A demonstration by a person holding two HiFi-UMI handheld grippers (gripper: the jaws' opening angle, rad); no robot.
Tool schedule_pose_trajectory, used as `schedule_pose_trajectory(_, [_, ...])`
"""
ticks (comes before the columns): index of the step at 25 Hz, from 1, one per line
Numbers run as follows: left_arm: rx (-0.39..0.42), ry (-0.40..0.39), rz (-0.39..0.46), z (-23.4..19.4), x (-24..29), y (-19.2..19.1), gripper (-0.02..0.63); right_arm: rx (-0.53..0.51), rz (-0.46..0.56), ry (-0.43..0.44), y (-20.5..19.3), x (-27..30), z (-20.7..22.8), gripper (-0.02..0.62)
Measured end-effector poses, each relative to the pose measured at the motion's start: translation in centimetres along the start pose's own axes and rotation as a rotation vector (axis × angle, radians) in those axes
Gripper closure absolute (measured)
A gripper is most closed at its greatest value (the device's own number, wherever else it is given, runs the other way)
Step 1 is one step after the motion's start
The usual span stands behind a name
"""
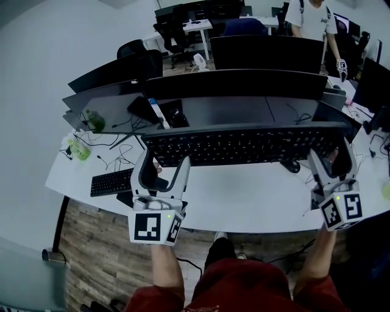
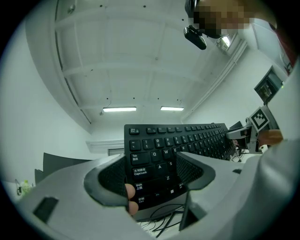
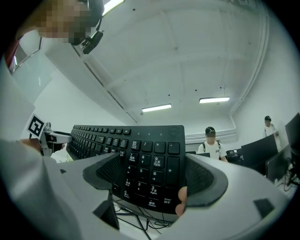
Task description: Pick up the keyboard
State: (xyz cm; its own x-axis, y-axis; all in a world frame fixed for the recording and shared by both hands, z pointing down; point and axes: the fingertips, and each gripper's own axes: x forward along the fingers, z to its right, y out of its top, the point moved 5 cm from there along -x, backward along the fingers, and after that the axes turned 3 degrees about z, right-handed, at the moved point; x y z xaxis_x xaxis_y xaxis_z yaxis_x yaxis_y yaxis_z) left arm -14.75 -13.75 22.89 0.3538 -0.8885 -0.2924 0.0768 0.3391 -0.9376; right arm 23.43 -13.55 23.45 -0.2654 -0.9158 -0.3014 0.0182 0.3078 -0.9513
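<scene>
A long black keyboard (image 1: pixel 244 146) is held up off the white desk (image 1: pixel 244 204), keys facing me. My left gripper (image 1: pixel 164 159) is shut on its left end and my right gripper (image 1: pixel 331 155) on its right end. In the left gripper view the keyboard (image 2: pixel 178 138) runs off to the right from the left gripper (image 2: pixel 152 176), with the Tab and Shift keys between the jaws. In the right gripper view the number pad of the keyboard (image 3: pixel 140 154) sits between the jaws of the right gripper (image 3: pixel 152 180). Both cameras point up at the ceiling.
A smaller black keyboard (image 1: pixel 111 181) lies on the desk's left part beside loose cables (image 1: pixel 116 155) and a green object (image 1: pixel 79 149). Dark monitors (image 1: pixel 231 85) stand along the back. A small dark object (image 1: pixel 291 165) rests under the lifted keyboard. A person (image 1: pixel 311 18) stands far back.
</scene>
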Motion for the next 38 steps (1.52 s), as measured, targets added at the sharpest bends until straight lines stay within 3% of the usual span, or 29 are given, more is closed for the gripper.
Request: schedule_pose_trajectory(38, [-0.026, -0.018, -0.007, -0.15, 0.06, -0.16, 0.268, -0.019, -0.014, -0.008, 0.64, -0.39, -0.23, 0.19])
